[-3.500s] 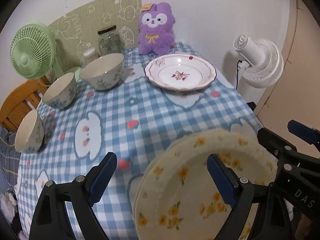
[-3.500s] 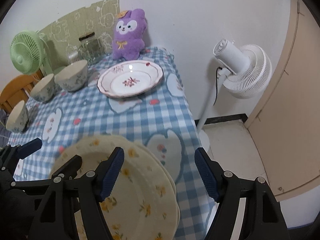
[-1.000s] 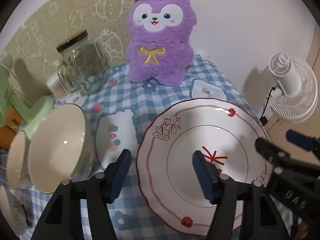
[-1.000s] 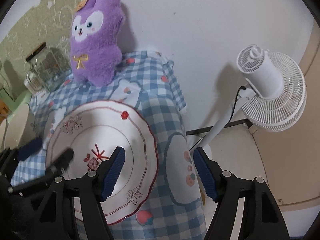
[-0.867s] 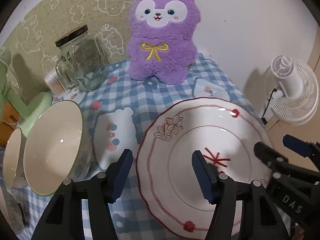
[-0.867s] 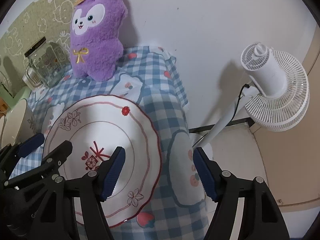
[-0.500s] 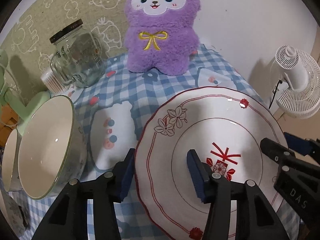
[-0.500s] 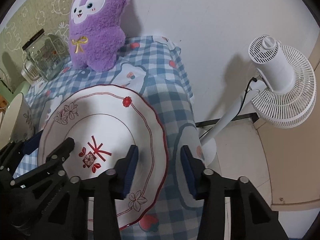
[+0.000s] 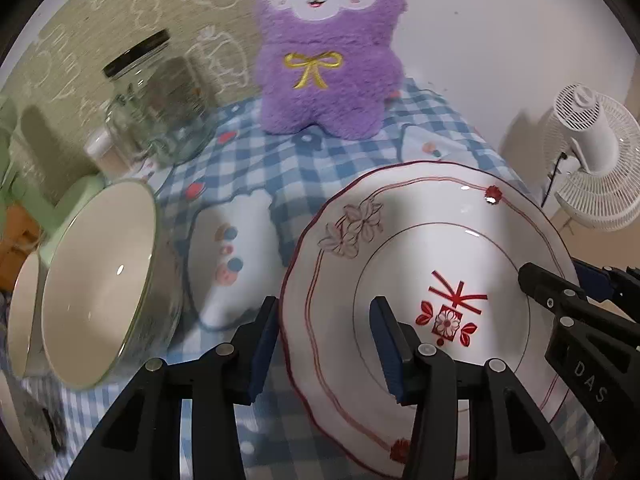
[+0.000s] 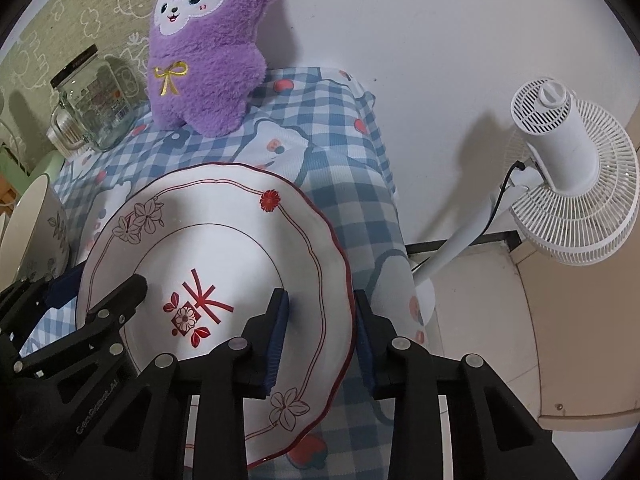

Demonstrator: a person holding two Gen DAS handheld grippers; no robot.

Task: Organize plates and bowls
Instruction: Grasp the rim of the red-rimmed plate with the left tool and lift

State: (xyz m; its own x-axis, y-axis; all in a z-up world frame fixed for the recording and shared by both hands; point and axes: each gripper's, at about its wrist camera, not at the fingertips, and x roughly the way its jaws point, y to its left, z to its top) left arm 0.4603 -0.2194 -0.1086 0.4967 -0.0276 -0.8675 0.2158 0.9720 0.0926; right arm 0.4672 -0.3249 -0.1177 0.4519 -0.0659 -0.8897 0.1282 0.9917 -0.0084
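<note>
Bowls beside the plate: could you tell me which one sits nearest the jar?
The larger bowl, directly below the jar; the smaller bowl sits at the left edge.

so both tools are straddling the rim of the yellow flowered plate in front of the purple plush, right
Not quite: the plate is white with red trim and a red centre motif, not yellow flowered, as the right wrist view shows. Both closing tools, left and right, do straddle its rim, in front of the purple plush.

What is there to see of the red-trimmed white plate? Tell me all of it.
The white plate looks glazed ceramic, with a scalloped red-lined rim, outlined flowers, small red blossoms and a red flower motif at its centre. It sits on the checked tablecloth before the purple plush. The left gripper and right gripper straddle opposite rims, jaws closing.
</note>
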